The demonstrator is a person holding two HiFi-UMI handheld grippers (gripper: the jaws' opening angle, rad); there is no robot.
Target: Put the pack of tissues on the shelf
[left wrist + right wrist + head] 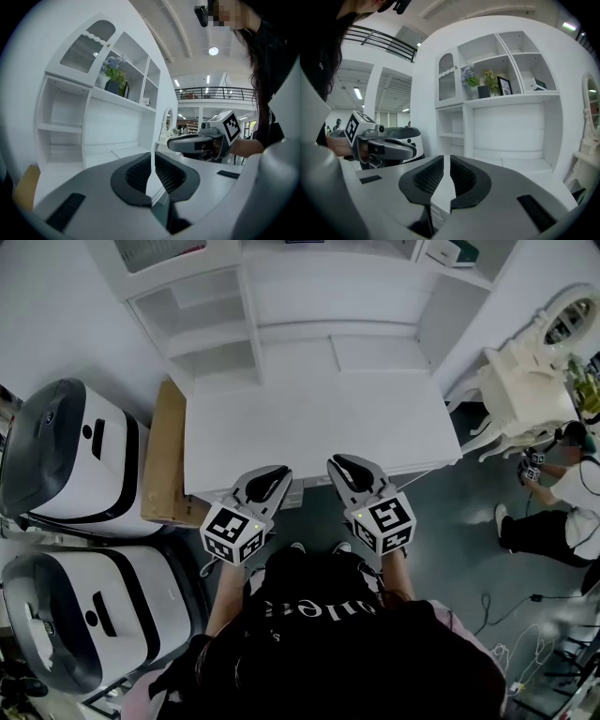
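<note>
White shelf [214, 332] ahead; left gripper [279, 471], right gripper [338, 462] closed.

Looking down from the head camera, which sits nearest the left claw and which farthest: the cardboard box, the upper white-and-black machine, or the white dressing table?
From the left claw:
1. Cardboard box, just to its left, beside the desk.
2. Upper white-and-black machine, further left.
3. White dressing table, far right, across the desk.

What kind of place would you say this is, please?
Probably a large indoor hall staged with home furniture, perhaps a test lab: a white desk with shelves, a white dressing table beside it, and a railed mezzanine overhead.
</note>
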